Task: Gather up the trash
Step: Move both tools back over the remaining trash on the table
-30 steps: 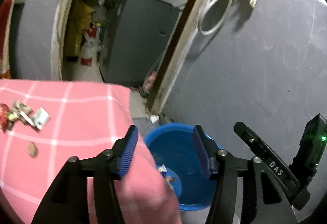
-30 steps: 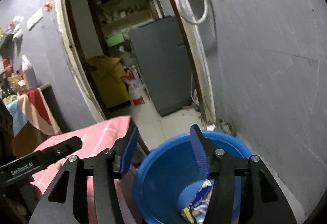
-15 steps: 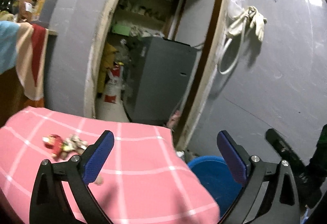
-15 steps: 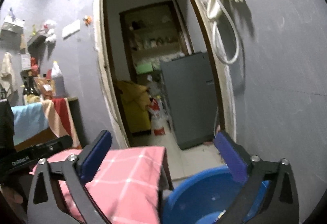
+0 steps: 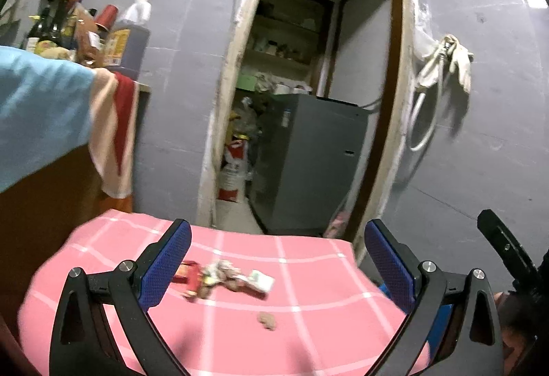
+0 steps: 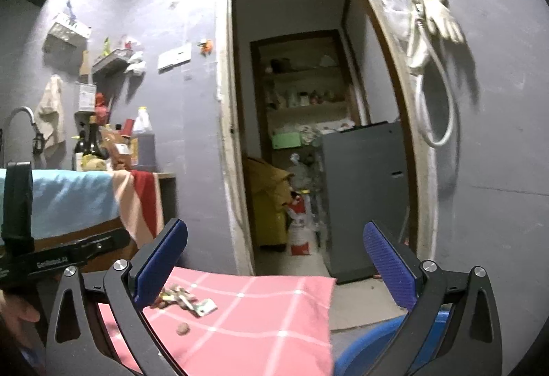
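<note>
Both claws (left (image 5: 278, 259), right (image 6: 274, 261)) gape; wrappers (image 5: 223, 278), seemingly, on tablecloth (image 5: 308, 324).

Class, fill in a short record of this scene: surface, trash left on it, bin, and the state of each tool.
surface: table with pink checked cloth
trash left: cluster of wrappers plus a small brown scrap lying apart, nearer the camera
bin: blue tub, on the floor beside the table's right edge
left tool: open, nothing between the fingers
right tool: open, nothing between the fingers
</note>
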Demonstrator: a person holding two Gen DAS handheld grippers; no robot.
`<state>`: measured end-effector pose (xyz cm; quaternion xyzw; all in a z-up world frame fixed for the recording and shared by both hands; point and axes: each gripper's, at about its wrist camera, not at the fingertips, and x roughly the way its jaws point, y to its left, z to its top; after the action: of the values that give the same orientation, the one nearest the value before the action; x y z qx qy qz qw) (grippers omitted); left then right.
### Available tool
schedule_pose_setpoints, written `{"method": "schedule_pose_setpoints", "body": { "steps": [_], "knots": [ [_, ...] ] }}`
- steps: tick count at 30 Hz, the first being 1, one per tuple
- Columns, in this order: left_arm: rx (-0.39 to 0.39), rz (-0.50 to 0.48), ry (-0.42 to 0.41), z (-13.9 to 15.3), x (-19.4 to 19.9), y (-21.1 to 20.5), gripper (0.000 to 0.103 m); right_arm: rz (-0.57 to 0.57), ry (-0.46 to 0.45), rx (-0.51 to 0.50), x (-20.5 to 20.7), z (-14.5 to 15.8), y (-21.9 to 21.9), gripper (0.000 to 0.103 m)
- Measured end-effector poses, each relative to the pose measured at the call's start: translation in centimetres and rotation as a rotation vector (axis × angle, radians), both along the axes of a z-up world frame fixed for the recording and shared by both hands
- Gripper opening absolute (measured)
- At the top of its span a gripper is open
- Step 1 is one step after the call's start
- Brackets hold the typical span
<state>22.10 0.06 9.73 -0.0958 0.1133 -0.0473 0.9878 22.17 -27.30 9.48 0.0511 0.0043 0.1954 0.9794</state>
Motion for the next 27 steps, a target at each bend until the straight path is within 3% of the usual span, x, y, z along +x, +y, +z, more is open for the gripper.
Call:
{"method": "schedule_pose_setpoints", "body": {
  "steps": [8, 19, 27],
  "knots": [
    [0.001, 0.076, 0.041, -0.9, 0.2, 4.5, 0.099, 0.094, 0.084, -0.041, 2.5, -0.5, 4.7, 0.103],
    [-0.017, 0.115, 0.216, -3.9, 2.3, 8.3, 0.099, 0.175, 0.334, -0.185, 6.7, -3.1, 9.9, 0.103],
    [-0.015, 0.068, 0.366, -6.0, 4.4, 8.7, 0.097, 0.246, 0.541, -0.281, 8.7, -6.2, 11.8, 0.072]
  ]
}}
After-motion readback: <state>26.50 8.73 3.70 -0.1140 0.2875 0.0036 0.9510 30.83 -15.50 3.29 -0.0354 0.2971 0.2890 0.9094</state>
